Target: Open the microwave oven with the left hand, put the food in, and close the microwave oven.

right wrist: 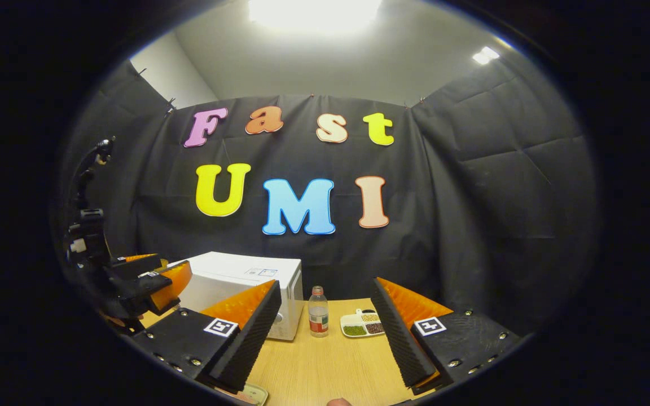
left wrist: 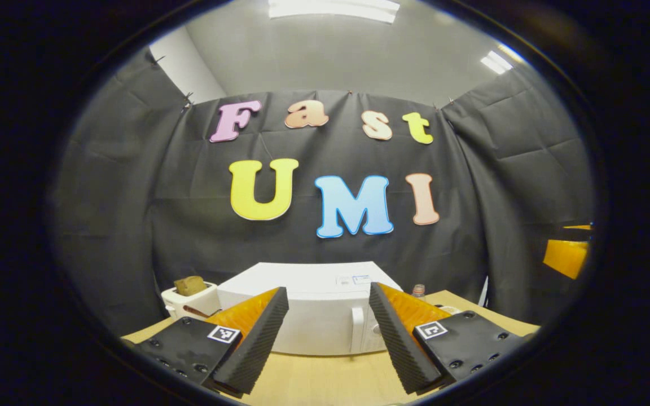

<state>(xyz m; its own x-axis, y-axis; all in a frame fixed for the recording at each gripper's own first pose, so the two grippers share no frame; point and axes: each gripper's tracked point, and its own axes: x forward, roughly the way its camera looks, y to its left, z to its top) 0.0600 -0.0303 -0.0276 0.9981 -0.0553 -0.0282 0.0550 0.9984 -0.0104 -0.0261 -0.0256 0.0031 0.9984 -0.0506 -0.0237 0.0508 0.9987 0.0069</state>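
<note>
White microwave oven (left wrist: pixel 313 307) sits on the light wood surface (left wrist: pixel 325 378) toward the back, close to the black cloth wall, with its door shut. Its long axis runs side to side across the surface, and the door face points out toward the cameras, control panel and handle at its right end. In the left gripper view the left gripper (left wrist: pixel 325 338) hovers right in front of it, fingers spread wide with nothing between them, lined up roughly on the door. Just left of the oven there's a white toaster (left wrist: pixel 189 299) with a brownish slice poking out of the top.

From the right gripper view, the right gripper (right wrist: pixel 328 338) is also wide open and holding nothing, aimed at the stretch of surface right of the oven. A small plastic bottle (right wrist: pixel 318 312) stands upright just beside the oven's right end, and a white divided dish (right wrist: pixel 363 323) with green and dark bits lies a little further right.
</note>
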